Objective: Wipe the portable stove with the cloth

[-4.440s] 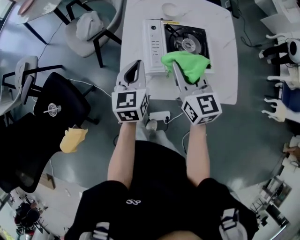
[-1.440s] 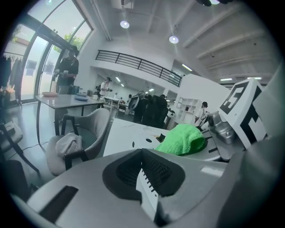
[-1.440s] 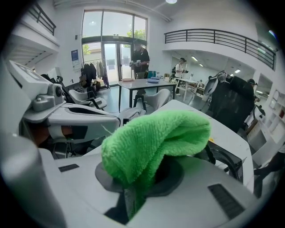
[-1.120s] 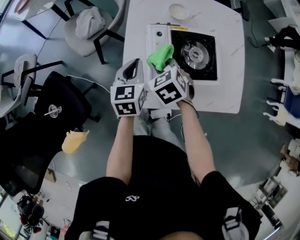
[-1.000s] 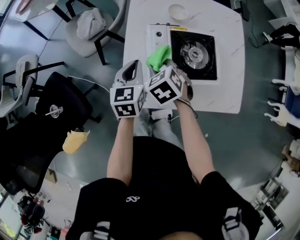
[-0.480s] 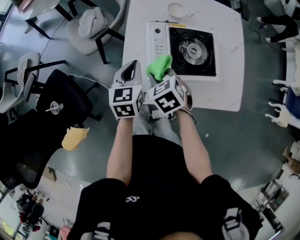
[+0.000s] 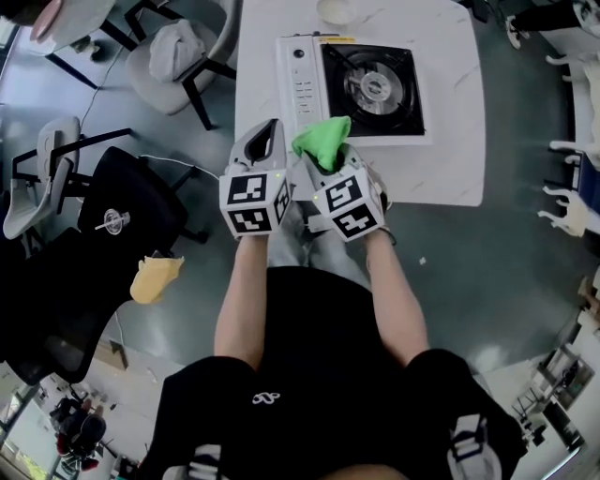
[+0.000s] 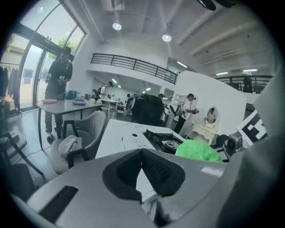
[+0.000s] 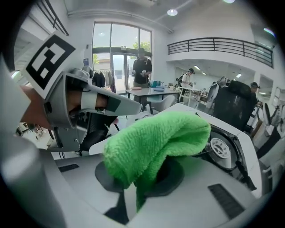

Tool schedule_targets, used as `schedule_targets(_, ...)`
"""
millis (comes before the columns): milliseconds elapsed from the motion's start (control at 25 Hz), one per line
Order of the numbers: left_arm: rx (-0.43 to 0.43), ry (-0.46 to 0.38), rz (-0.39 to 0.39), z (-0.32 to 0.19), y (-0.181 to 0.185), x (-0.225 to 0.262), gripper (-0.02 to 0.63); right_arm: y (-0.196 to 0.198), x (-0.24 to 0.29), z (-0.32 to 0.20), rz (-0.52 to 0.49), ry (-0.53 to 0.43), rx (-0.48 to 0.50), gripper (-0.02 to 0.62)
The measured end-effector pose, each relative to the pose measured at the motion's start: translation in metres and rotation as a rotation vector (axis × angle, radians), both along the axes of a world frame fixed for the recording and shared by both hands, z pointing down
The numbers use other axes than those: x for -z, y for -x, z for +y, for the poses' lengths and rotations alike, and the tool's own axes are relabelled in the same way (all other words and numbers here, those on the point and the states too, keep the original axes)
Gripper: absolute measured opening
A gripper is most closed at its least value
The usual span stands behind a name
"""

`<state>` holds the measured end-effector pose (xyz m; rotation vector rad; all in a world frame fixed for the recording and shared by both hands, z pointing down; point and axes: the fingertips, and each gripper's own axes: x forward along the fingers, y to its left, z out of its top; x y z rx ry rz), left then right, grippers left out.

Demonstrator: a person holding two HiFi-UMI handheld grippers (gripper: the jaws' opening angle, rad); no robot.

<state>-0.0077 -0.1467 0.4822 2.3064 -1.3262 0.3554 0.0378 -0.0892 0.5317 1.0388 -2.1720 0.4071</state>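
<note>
A grey polished floor (image 7: 506, 281) lies under me, and a white table (image 7: 450, 169) stands straight ahead. Nearest in, my two grippers sit side by side at the table's near edge, their marker cubes almost touching. My left gripper (image 7: 265, 141) has its fingers brought together at the tips, with nothing between them, and it hangs just off the table's near left corner. My right gripper (image 7: 330, 161) is clamped on the green cloth (image 7: 322, 141), which bunches up over the fingers and droops down between them. The cloth sits at the near edge of the portable stove (image 7: 352, 89), by its left front corner; I cannot tell whether it touches the metal. Beyond it the stove lies flat on the table, its pale control strip on the left and the black burner (image 7: 373, 86) on the right. Past the stove a small white bowl (image 7: 337, 9) rests at the table's far edge. A grey chair (image 7: 178, 56) stands off to the left
</note>
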Motion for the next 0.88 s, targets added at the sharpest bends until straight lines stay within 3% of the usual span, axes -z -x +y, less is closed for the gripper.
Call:
schedule_targets(360, -0.078, 0.010, -0.003, 0.013, -0.036, -0.003, -0.005, -0.046, -0.011, 0.017, -0.051, 0.046, -0.114, 0.043)
schedule_targets(880, -0.202, 0.017, 0.006, 0.032, -0.103, -0.001, -0.005, -0.145, -0.013, 0.022, -0.105, 0.037, -0.374, 0.043)
